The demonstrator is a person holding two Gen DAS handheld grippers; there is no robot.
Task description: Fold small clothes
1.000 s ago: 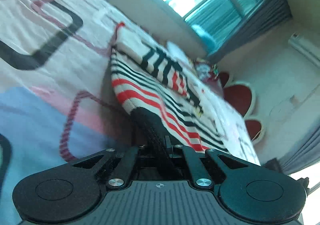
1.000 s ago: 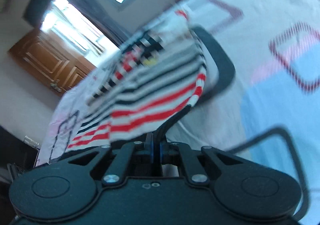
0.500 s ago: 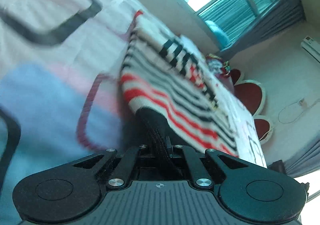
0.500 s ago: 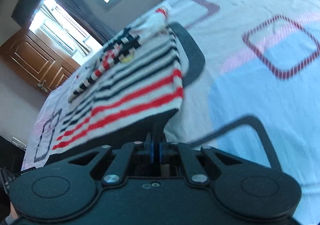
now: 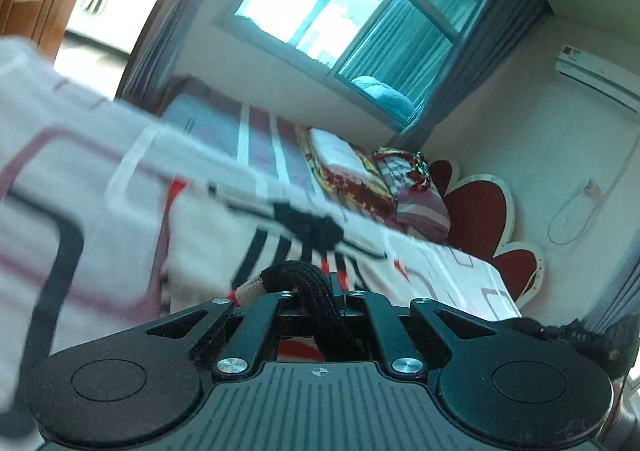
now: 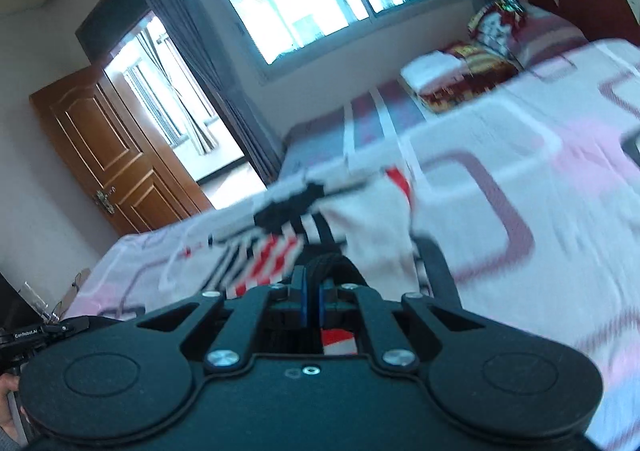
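Both grippers — left [image 5: 316, 283], right [image 6: 314, 279] — clamped on the striped shirt [image 6: 360, 223] hem above the bed [image 6: 540, 211]; uneven pull risks a skewed fold.

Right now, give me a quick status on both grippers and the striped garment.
Left gripper shut on striped garment. Right gripper shut on it too. Garment on the bed, view blurred. Nothing seen in the way.

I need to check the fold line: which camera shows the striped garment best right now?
The right wrist view. It shows the striped garment blurred but broad, with its red, black and white bands running up from the shut right tool. The left wrist view shows mostly white cloth and a few stripes beyond the left tool, which pinches the black hem.
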